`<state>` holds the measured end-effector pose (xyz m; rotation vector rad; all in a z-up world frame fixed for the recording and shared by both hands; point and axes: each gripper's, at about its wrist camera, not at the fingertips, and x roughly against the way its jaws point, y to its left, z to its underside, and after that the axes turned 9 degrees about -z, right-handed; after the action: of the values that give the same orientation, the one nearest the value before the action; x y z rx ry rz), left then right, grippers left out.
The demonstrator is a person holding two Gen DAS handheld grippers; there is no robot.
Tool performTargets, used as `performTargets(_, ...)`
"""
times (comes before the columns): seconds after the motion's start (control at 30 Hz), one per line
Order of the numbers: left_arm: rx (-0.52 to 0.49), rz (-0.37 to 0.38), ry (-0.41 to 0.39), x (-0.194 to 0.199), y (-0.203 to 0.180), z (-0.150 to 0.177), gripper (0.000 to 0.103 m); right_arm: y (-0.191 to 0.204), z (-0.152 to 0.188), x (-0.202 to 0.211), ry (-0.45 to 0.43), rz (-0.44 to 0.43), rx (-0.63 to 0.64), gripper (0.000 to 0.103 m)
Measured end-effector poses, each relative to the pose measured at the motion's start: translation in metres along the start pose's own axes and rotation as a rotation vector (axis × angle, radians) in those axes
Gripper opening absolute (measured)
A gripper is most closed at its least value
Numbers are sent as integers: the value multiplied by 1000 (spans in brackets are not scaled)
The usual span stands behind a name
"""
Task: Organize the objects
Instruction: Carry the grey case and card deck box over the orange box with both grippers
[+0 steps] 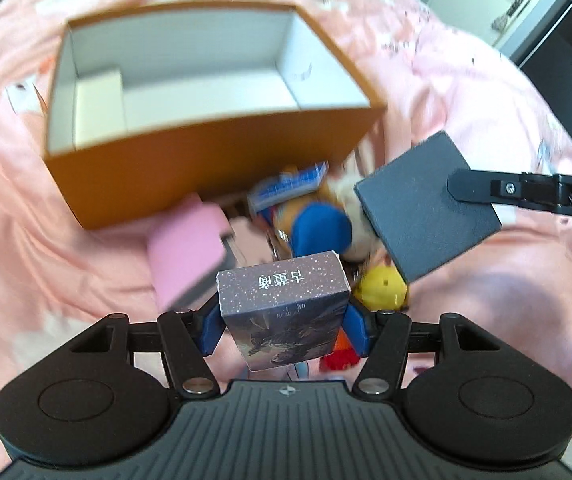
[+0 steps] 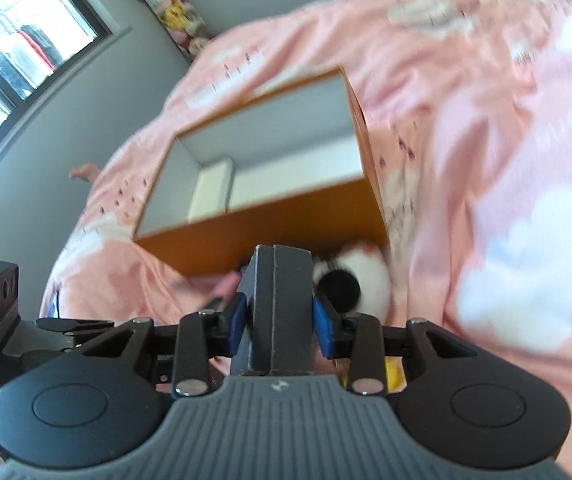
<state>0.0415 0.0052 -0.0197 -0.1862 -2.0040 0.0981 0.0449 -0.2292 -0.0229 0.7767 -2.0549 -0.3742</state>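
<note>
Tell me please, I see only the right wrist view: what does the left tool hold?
Observer: The left tool is shut on a small starry card box, held above the pile.
Operator: Which things lie in front of the orange box?
Observer: A pink flat item lies close before the orange box.
Operator: Is there something more beside it?
Observer: Yes, a blue-and-white checked item, blurred, close to the same wall.
</note>
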Motion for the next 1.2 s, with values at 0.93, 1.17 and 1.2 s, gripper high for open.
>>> performTargets(0.93,44,-97,78,-65,60,-166,69,0,-120,-121,-46,49,136,38)
performTargets(1.17,-26,-128,230,-115,56,-172,69,-13,-118,-154,37,65,143,38)
performTargets(1.2,-39,-138,246,-120,55,-172,69,-15,-118,-157,45,63,142,38)
